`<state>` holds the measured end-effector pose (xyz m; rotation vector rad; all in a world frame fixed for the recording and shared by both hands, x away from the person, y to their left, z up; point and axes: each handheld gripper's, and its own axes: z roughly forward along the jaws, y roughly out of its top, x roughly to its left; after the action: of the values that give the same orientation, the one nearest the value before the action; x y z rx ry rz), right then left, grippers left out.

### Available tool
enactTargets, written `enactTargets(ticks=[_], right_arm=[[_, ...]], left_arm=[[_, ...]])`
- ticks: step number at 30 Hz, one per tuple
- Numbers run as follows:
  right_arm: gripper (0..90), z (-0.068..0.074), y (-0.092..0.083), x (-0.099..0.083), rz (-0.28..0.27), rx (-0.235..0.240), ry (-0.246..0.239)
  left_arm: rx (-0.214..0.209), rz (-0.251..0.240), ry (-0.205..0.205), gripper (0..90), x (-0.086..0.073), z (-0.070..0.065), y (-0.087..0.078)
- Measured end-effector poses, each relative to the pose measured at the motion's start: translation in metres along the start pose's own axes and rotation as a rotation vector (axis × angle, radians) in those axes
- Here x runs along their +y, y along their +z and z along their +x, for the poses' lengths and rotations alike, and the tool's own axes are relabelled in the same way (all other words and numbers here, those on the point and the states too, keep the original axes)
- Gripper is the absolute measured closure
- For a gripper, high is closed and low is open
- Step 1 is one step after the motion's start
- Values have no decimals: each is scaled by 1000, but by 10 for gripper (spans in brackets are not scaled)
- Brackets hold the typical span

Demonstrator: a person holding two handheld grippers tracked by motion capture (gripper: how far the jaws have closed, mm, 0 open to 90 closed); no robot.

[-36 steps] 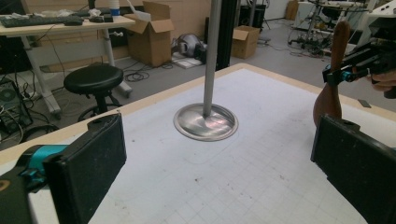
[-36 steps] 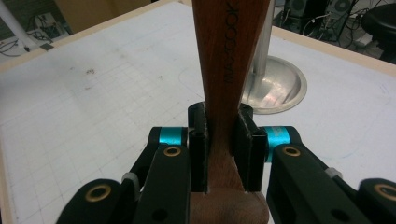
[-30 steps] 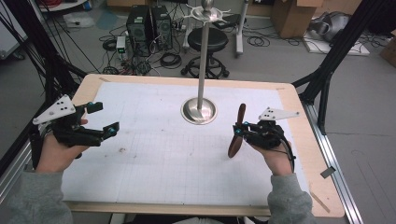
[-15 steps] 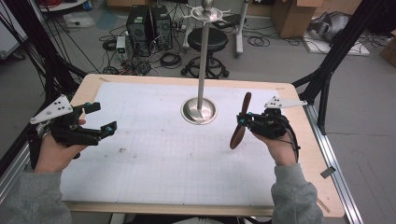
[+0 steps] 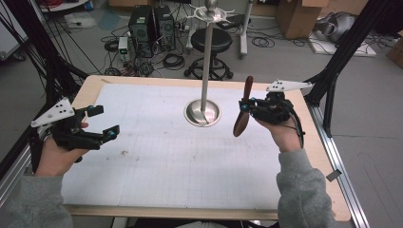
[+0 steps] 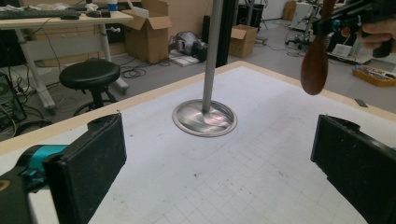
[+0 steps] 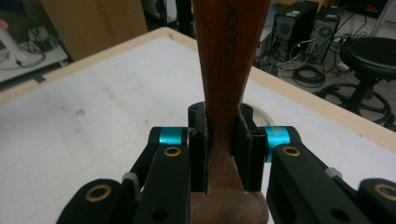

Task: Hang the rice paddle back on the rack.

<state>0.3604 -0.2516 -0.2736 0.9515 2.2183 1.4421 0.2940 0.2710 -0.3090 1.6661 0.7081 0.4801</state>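
A white gridded mat covers the wooden table (image 5: pixel 328 190); a steel stand (image 5: pixel 203 112) rises at its centre, with computer towers (image 5: pixel 153 23) and a stool (image 5: pixel 211 40) on the floor beyond. The left gripper (image 5: pixel 105 122) hovers with jaws wide and empty. The right gripper (image 5: pixel 251 105), clamped on the wooden spoon (image 5: pixel 241 122), has risen since the earlier frame and holds it above the mat, right of the stand.

Grey floor (image 5: pixel 370 142) across the frame's top — black stool (image 5: pixel 211 40), two computer towers (image 5: pixel 152 23), loose cables; possibly cardboard boxes (image 5: pixel 297 16) upper right.
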Motion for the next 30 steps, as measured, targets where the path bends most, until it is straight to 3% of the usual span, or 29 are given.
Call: enactTargets(ticks=[7, 18, 30], right_arm=[[772, -5, 7, 18, -25, 1, 22], [772, -14, 14, 38, -48, -18, 4], [772, -14, 27, 60, -60, -44, 22]], left_arm=[[22, 8, 6, 37, -2, 1, -5], [44, 5, 7, 38, -4, 0, -17], [64, 8, 6, 37, -5, 0, -22]])
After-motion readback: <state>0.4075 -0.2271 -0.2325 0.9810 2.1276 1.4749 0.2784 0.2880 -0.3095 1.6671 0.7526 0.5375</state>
